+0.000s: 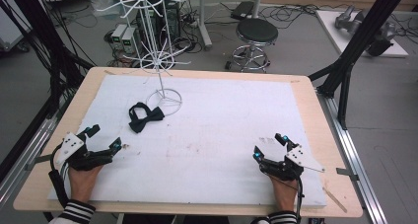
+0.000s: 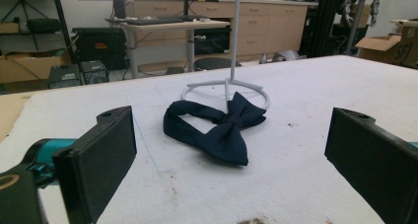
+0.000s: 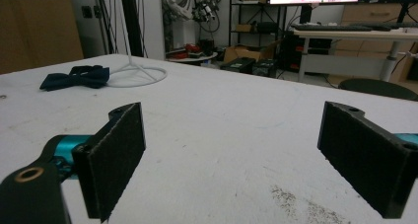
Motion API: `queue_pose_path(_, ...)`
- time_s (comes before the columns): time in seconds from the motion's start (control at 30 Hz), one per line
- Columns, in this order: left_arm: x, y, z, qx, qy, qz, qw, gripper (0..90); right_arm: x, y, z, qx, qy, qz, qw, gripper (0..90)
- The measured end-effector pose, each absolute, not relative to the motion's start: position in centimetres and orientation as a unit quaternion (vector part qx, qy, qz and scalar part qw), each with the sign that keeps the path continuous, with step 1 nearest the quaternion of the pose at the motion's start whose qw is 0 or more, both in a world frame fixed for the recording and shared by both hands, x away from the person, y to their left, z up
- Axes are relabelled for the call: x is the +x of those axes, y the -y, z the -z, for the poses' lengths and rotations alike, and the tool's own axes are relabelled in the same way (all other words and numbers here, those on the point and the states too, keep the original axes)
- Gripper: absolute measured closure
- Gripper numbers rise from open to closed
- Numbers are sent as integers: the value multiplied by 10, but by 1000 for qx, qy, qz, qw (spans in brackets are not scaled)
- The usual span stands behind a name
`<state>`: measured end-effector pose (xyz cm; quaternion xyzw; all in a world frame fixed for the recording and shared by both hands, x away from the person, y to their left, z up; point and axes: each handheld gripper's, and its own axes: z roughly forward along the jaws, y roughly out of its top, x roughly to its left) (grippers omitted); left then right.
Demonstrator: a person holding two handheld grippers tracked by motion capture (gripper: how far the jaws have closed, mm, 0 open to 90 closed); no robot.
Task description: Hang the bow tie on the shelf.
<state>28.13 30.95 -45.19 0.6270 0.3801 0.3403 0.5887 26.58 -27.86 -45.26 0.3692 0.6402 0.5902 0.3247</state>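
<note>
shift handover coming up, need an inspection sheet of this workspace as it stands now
surface: white foam sheet on wooden table, brown specks near the front
job's things: dark navy fabric bow tie lying flat, touching the ring base of the white wire hanging stand
clutter: nothing seen
grippers: left gripper and right gripper both open, empty, resting near the front edge
cables: one trails from each gripper
surroundings: black round stool, floor cables

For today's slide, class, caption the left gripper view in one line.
Open left gripper faces a navy bow tie lying against the white wire stand's ring base.
</note>
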Motion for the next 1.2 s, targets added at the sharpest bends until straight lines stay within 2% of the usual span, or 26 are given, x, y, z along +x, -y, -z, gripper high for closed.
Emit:
queue_pose_path(0.87, 287, -309, 448, 639, -392, -333, 571, 58, 265, 279, 453, 370, -640, -590, 325, 101)
queue_pose_path(1.2, 303, -306, 431, 678, -389, -311, 541, 58, 265, 278, 452, 369, -642, -589, 325, 100)
